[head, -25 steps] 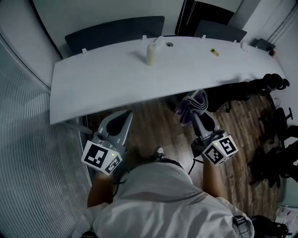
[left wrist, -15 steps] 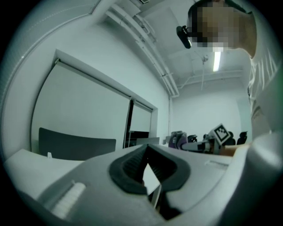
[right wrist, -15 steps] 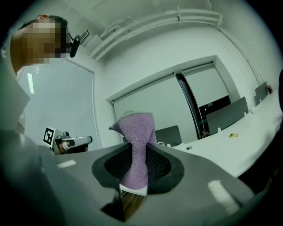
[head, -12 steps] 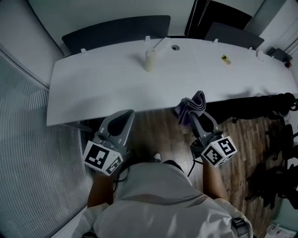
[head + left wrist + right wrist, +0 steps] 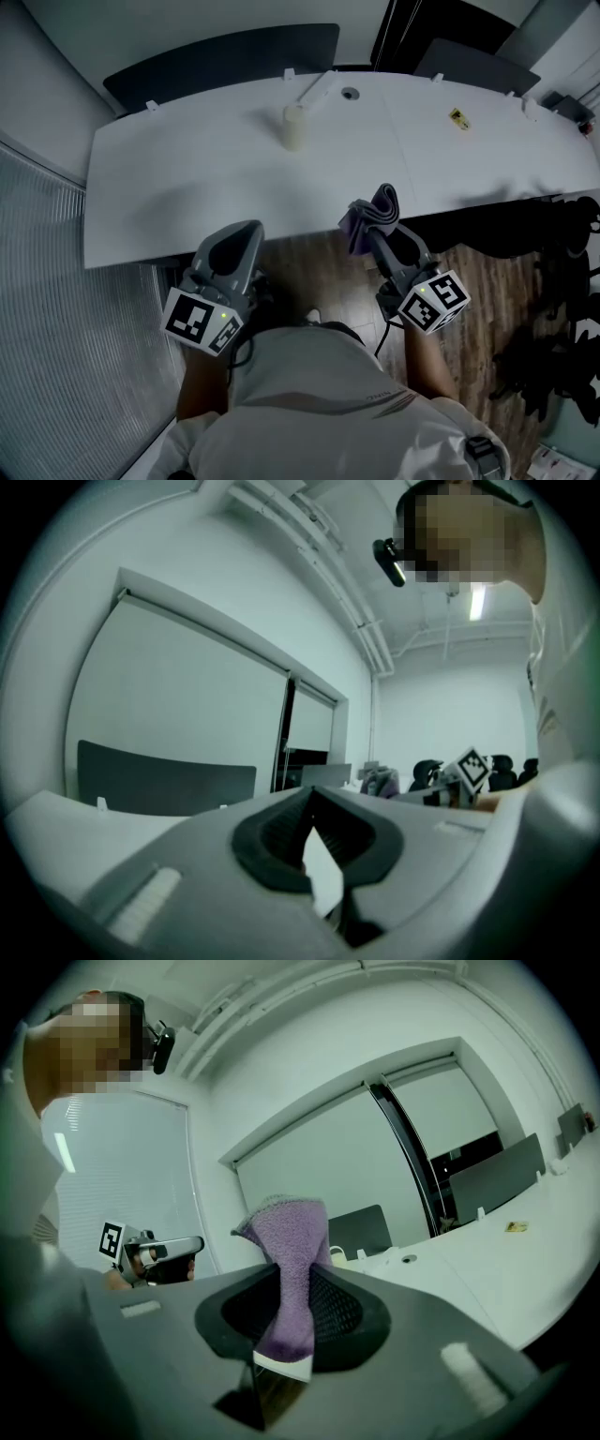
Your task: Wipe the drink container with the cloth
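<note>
The drink container (image 5: 294, 127) stands upright in the upper centre of the head view, on the far part of the white table (image 5: 169, 197); it is well apart from both tools, which hover at the table's near edge in the lower half of the frame. The left gripper (image 5: 244, 231) has its jaws brought together with nothing between them, as the left gripper view (image 5: 311, 802) also shows; the right gripper (image 5: 379, 231) is clamped on the purple cloth (image 5: 371, 212), and in the right gripper view (image 5: 294, 1283) a bunched end of the cloth (image 5: 286, 1246) stands out past the jaw tips.

The step in hand appears to be the reach across the table toward the container, so the wiping has not begun. To do it well, the left jaws would need to part before they arrive, then close low on the container's body to steady it; a pale, slim vessel on a smooth top would probably slide or tip if pushed from one side only. The right tool should lead with the free end of the cloth, so that fabric and not plastic meets the wall; the grip on the cloth looks deep enough to take rubbing, though a long free end may fold back. A slow, level approach from the near side seems safest.
</note>
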A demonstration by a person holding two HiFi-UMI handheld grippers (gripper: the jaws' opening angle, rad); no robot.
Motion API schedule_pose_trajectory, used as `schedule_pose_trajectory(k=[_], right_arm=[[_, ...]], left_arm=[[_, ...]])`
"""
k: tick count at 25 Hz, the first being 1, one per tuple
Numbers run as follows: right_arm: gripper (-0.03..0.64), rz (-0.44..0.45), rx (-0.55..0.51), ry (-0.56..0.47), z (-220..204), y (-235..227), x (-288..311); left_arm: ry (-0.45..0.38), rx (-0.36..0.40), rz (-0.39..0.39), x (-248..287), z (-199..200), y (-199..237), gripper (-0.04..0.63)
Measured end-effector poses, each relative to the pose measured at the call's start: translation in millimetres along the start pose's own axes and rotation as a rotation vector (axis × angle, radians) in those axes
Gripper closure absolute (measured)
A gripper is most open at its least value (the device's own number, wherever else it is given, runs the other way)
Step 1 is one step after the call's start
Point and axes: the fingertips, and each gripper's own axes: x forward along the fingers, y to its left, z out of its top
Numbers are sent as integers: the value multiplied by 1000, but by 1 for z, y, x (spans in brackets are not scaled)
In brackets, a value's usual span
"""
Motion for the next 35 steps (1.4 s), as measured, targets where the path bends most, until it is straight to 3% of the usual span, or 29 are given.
schedule_pose_trajectory(k=[8,16,22,27,35], right_arm=[[527,-55,4,28,6,-18,81],[527,-145,43,56,-2,-24,165],[527,-164,47,97,-11,-28,191],[526,-118,63,148,-23,-45,205],[526,16,78,300,-51,-81,233]], left_arm=[[28,2,-51,47,2,79,592],[72,21,-152,82,-4,159,592],[118,47,-192,117,-15,183,592],[143,59,-174,150,-22,185,591],[262,125,-159,236,-43,195,523]])
